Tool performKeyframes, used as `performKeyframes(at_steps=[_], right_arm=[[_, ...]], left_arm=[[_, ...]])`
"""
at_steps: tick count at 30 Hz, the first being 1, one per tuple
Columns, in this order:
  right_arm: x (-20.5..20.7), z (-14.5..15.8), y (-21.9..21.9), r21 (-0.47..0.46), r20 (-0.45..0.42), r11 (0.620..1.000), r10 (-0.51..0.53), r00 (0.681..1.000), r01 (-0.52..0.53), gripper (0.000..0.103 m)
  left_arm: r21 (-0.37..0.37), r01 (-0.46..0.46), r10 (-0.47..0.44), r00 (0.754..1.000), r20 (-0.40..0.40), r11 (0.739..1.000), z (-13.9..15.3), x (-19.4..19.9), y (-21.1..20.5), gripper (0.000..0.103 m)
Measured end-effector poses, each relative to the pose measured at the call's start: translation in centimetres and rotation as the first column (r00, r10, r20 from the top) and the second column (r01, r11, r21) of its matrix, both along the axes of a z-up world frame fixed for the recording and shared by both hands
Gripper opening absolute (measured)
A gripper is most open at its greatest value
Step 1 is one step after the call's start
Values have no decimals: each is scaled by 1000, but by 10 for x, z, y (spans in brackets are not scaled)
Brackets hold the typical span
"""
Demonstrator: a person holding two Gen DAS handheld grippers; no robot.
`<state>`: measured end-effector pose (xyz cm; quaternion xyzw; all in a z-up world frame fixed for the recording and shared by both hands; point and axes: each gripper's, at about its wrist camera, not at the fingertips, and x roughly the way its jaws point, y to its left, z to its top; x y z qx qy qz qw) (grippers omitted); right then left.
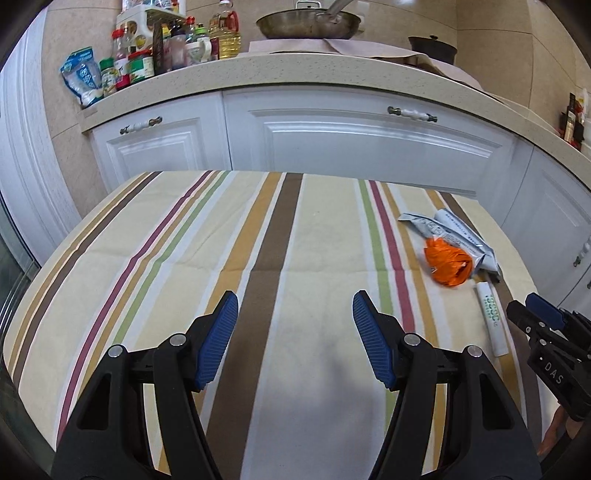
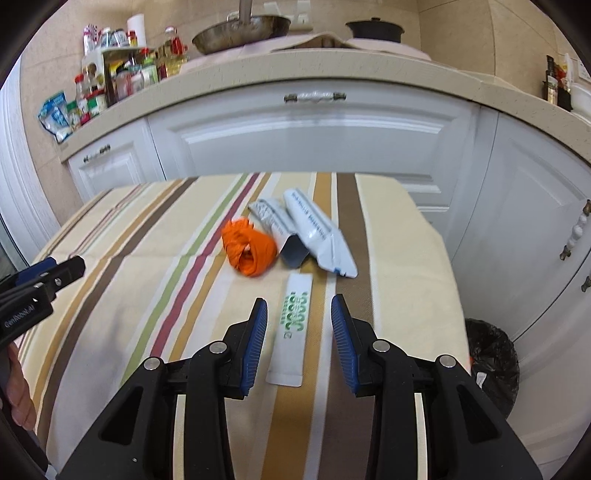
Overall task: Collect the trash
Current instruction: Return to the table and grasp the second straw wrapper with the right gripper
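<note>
Three pieces of trash lie on the striped tablecloth [image 2: 388, 258]: a crumpled orange wrapper [image 2: 249, 251], a grey-white folded packet [image 2: 314, 232] behind it, and a flat white sachet with green print [image 2: 291, 328]. My right gripper [image 2: 299, 306] is open, its blue pads on either side of the sachet's near half, just above it. My left gripper [image 1: 293, 299] is open and empty over the middle of the cloth [image 1: 166, 240], left of the trash. The left wrist view also shows the orange wrapper [image 1: 448, 266], packet [image 1: 454, 236], sachet [image 1: 491, 317] and right gripper [image 1: 535, 314].
A bin with a black liner [image 2: 491, 365] stands on the floor right of the table. White cabinets [image 1: 351, 140] and a counter with bottles [image 1: 147, 55], a pan [image 1: 306, 22] and a pot [image 2: 373, 29] lie beyond the table's far edge.
</note>
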<state>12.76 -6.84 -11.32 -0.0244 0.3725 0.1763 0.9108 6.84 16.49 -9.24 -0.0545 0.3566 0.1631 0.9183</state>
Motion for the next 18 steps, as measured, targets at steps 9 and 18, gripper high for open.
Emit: performKeyframes(at_steps=[9, 18], right_arm=[[7, -18, 14, -54, -87, 999, 2, 996, -7, 37], [9, -25, 14, -55, -135, 998, 6, 991, -13, 29]], left_arm=[[-19, -29, 28, 999, -28, 999, -14, -3, 18, 63], [-32, -17, 15, 999, -45, 999, -22, -1, 12, 63]])
